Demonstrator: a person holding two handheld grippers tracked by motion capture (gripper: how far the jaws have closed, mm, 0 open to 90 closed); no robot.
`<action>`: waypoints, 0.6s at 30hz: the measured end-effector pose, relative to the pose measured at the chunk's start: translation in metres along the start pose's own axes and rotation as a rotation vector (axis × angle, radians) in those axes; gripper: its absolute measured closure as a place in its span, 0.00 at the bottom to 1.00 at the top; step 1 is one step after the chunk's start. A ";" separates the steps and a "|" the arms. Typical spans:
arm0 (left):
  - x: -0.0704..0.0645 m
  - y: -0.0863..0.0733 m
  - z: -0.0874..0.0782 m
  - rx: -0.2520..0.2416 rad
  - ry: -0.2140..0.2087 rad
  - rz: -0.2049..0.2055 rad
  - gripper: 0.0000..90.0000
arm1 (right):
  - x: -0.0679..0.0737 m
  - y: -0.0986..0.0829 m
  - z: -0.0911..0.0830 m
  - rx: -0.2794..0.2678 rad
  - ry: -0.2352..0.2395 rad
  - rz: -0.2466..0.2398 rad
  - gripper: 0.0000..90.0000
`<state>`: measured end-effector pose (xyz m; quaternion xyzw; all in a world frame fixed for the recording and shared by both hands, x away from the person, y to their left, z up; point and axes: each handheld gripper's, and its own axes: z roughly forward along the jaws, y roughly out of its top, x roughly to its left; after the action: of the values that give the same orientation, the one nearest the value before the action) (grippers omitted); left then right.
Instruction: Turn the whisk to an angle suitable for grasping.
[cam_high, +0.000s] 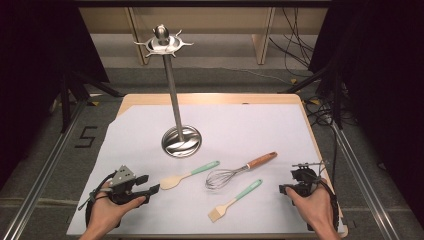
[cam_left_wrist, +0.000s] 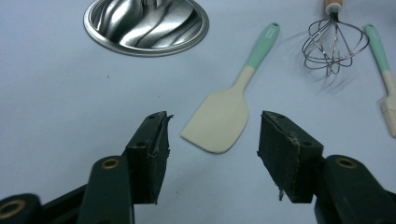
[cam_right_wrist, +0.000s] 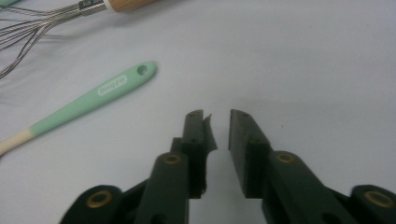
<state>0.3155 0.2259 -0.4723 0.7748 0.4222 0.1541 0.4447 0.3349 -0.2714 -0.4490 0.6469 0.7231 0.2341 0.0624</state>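
Observation:
Three utensils lie on the pale sheet (cam_high: 250, 125). A cream spatula (cam_high: 185, 176) with a mint handle lies nearest my left gripper (cam_high: 148, 183), which is open and empty; in the left gripper view the spatula's blade (cam_left_wrist: 219, 119) lies just beyond the jaws of the left gripper (cam_left_wrist: 212, 130). A wire whisk (cam_high: 222, 178) with a wooden handle lies in the middle. A mint-handled brush (cam_high: 235, 200) lies in front of it. My right gripper (cam_high: 283, 189) rests at the right, jaws nearly together and empty. In the right gripper view the brush handle (cam_right_wrist: 93, 100) lies left of the right gripper (cam_right_wrist: 217, 116).
A metal utensil stand with a round base (cam_high: 181, 141), a tall pole (cam_high: 172, 85) and a hooked top ring (cam_high: 162, 42) stands behind the utensils; its base (cam_left_wrist: 145, 21) is in the left gripper view. The table's wooden edge (cam_high: 210, 97) runs along the back.

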 end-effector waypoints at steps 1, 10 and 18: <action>0.000 0.000 0.000 0.000 0.000 0.000 0.44 | 0.000 0.000 0.000 0.000 0.000 0.000 0.91; 0.004 0.000 -0.001 -0.003 0.014 -0.002 0.41 | 0.012 0.046 0.017 0.118 -0.058 -0.090 1.00; 0.003 -0.001 0.000 0.013 0.001 0.009 0.41 | 0.018 0.087 0.039 0.178 -0.102 -0.090 1.00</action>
<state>0.3164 0.2283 -0.4729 0.7793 0.4200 0.1538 0.4389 0.4264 -0.2392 -0.4434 0.6278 0.7652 0.1327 0.0520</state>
